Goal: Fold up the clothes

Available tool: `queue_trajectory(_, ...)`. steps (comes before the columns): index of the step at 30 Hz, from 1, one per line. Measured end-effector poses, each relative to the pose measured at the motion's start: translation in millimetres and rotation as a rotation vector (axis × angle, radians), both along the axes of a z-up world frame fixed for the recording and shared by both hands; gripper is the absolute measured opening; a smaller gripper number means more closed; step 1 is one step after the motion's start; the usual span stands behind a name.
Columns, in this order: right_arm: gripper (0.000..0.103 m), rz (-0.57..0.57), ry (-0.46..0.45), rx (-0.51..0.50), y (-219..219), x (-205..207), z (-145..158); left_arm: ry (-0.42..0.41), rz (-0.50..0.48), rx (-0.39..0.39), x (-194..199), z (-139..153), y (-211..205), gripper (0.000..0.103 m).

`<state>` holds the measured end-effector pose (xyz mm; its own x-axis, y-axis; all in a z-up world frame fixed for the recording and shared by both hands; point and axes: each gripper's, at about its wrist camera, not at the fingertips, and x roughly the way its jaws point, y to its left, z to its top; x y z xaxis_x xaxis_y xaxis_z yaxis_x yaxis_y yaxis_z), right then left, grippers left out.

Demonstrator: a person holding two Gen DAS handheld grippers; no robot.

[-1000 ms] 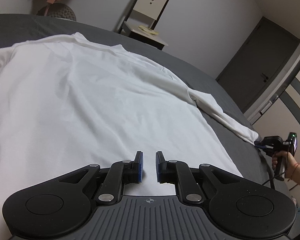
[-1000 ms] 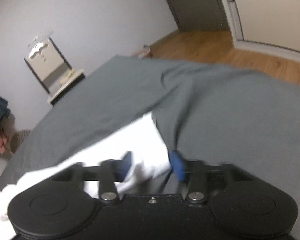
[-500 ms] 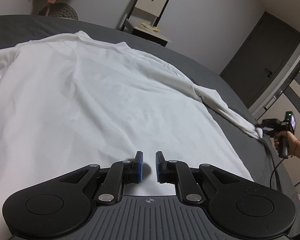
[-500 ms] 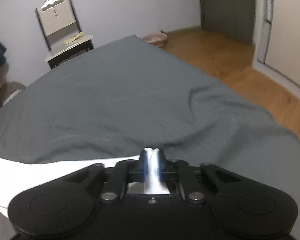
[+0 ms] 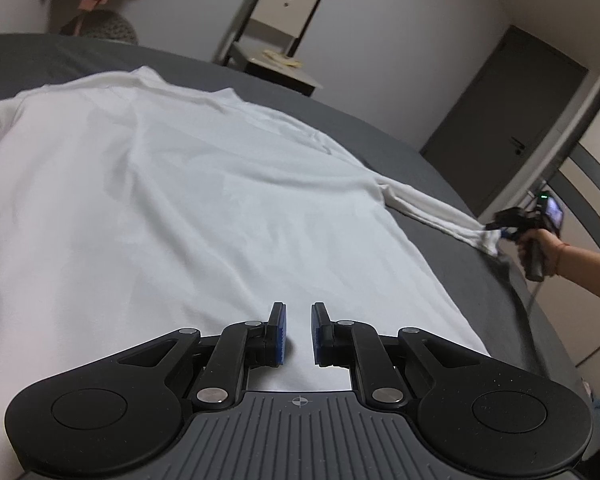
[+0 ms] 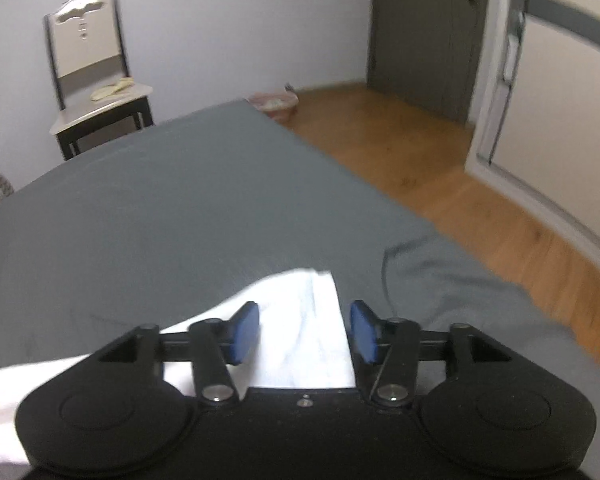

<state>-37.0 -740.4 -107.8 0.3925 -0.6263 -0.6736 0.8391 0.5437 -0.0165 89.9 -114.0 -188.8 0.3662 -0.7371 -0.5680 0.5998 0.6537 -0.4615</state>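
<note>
White long-sleeve shirt (image 5: 172, 208) lies flat on grey bed (image 5: 440, 168), sleeve (image 5: 432, 210) stretched right. Left gripper (image 5: 297, 332) over hem, blue pads nearly together, nothing pinched. Right gripper (image 6: 304, 332) jaws have just been opening, cuff (image 6: 300, 320) loose between them, unpressed.

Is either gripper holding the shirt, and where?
Nothing is held. The right gripper jaws have just been opening; the sleeve cuff lies loose between them. The left gripper sits nearly shut over the shirt hem, pinching nothing.
</note>
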Motion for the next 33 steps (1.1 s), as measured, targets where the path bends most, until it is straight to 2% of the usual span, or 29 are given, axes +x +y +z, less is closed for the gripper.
queue_trajectory(3, 0.051, 0.140, -0.105, -0.042, 37.1, 3.4, 26.1, -0.004, 0.001, -0.009, 0.5, 3.2, -2.8, 0.012)
queue_trajectory(6, 0.051, 0.373, -0.191, 0.103, 81.0, 15.6, 37.5, 0.010, 0.005, -0.028, 2.0, 2.2, -6.8, 0.012)
queue_trajectory(8, 0.049, 0.522, -0.215, 0.172, 113.0, 43.0, 37.3, 0.020, -0.004, -0.028, 1.7, -0.3, -11.4, 0.012)
queue_trajectory(10, 0.048, 0.621, -0.227, 0.183, 140.5, 74.3, 38.6, 0.028, -0.025, -0.017, -1.9, -2.3, -17.4, 0.012)
queue_trajectory(12, 0.042, 0.702, -0.234, 0.199, 161.5, 116.5, 37.9, 0.033, -0.065, -0.013, -9.4, -2.3, -23.5, 0.012)
queue_trajectory(17, 0.034, 0.795, -0.079, 0.204, 194.0, 237.1, 17.3, 0.000, -0.197, 0.014, -32.2, 0.3, -38.7, 0.012)
queue_trajectory(19, 0.034, 0.807, -0.014, 0.206, 208.6, 269.3, 11.9, 0.003, -0.233, 0.013, -36.6, -0.1, -41.4, 0.012)
queue_trajectory(22, 0.034, 0.855, 0.080, 0.157, 236.0, 295.7, 4.6, 0.000, -0.264, 0.008, -39.2, -1.5, -44.3, 0.012)
queue_trajectory(27, 0.031, 0.930, 0.214, 0.082, 251.1, 332.2, -10.1, 0.007, -0.256, -0.022, -33.4, -7.3, -42.8, 0.012)
queue_trajectory(30, 0.030, 1.004, 0.285, 0.106, 248.0, 341.3, -23.0, 0.012, -0.247, -0.041, -29.6, -11.6, -41.0, 0.012)
queue_trajectory(31, 0.029, 1.023, 0.305, 0.120, 248.2, 345.1, -27.3, 0.009, -0.252, -0.046, -29.9, -12.6, -42.4, 0.012)
queue_trajectory(32, 0.021, 1.034, 0.318, 0.125, 248.3, 347.5, -30.6, 0.003, -0.260, -0.048, -30.4, -13.5, -44.1, 0.012)
queue_trajectory(33, 0.017, 1.045, 0.330, 0.124, 248.1, 349.1, -33.2, -0.001, -0.269, -0.050, -30.1, -15.1, -44.9, 0.012)
